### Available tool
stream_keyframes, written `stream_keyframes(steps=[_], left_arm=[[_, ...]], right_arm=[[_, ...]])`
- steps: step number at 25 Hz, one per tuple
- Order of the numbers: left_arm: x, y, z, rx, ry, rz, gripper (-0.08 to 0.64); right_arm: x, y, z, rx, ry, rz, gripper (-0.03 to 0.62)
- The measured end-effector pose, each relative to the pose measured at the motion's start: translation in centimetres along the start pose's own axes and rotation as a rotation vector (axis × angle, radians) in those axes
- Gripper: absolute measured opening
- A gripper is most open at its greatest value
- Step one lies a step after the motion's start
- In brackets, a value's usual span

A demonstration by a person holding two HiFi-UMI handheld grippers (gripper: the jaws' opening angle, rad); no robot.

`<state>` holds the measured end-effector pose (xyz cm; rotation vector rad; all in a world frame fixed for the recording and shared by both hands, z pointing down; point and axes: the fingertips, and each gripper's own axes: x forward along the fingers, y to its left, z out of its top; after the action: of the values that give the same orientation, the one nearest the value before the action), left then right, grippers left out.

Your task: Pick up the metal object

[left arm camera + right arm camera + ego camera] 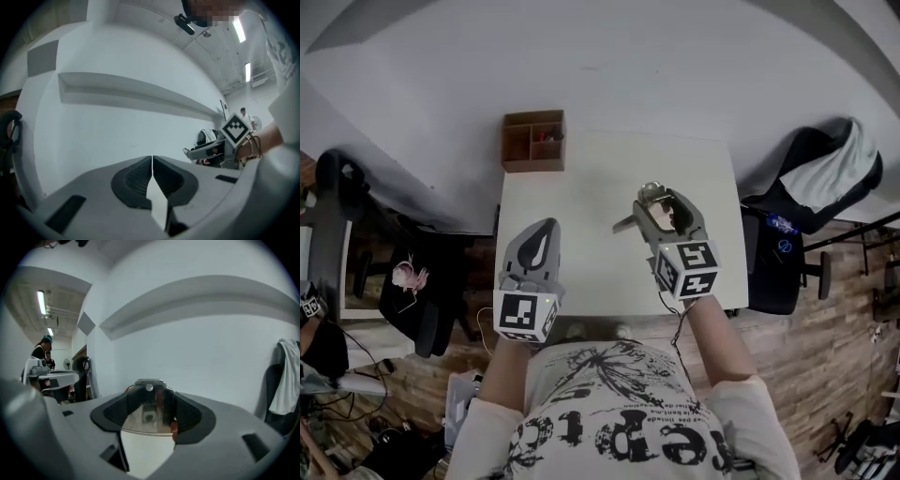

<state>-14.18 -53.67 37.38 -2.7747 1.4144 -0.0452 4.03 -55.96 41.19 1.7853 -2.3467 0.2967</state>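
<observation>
Although the right claw (660, 201) (150, 394) covers most of it, the metal object (649, 192) (148, 414) shows as a shiny piece clamped between the two dark pads. A rounded top edge pokes past the tips, and in the head view a thin grey part juts out to the left. The claw body hides the rest of its shape, so I cannot tell what sort of thing it is. It sits in that grip above the right half of the white worktop (581, 206); from above it is hard to judge whether it is clear of the surface or touching it. The right claw stands wide, with its pads pressed on the object's two sides. The left claw (540, 242) (152, 160) is drawn fully together, pad against pad, with nothing in it. It is over the near left part of the worktop, well apart from the other claw. The claws and the person's arms cover much of the worktop's near edge.

Counted: two claws, one metal object and one wooden box (533, 141). The box stands at the far left corner and is divided into compartments; the bits inside are too small to make out. Two chairs flank the worktop. A dark chair (333, 211) on the left is partly cut off, and another chair (811, 192) on the right has one pale garment (855, 155) (286, 376) draped over it
</observation>
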Motion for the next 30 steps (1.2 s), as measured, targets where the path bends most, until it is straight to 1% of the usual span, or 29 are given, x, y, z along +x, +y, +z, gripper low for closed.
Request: stream_keyframes(steps=[3, 6, 10, 13, 19, 23, 30], left_arm=[[-0.1, 1.2, 1.9, 0.019, -0.029, 0.048, 0.012], [-0.3, 1.8, 3.5, 0.041, -0.052, 0.082, 0.012], [-0.9, 1.5, 5.2, 0.065, -0.078, 0.09, 0.012], [-1.0, 1.3, 6.0, 0.084, -0.084, 0.085, 0.012], [-1.3, 1.1, 6.8, 0.098, -0.09, 0.086, 0.012], [-1.6, 1.3, 7.1, 0.123, -0.102, 0.099, 0.012], [-1.7, 1.2, 7.2, 0.143, -0.105, 0.095, 0.012]], right_arm=[[-1.7, 0.1, 3.6, -0.029, -0.105, -0.006, 0.279], [-3.5, 0.4, 6.4, -0.069, -0.202, -0.009, 0.279], [-6.2, 1.3, 8.8, -0.115, -0.32, -0.009, 0.279], [-7.4, 1.8, 9.7, -0.136, -0.377, -0.016, 0.279], [-7.9, 2.6, 10.2, -0.145, -0.406, -0.006, 0.279], [-8.0, 3.1, 10.5, -0.145, -0.415, 0.004, 0.279], [-7.4, 3.6, 10.2, -0.15, -0.404, 0.008, 0.279]])
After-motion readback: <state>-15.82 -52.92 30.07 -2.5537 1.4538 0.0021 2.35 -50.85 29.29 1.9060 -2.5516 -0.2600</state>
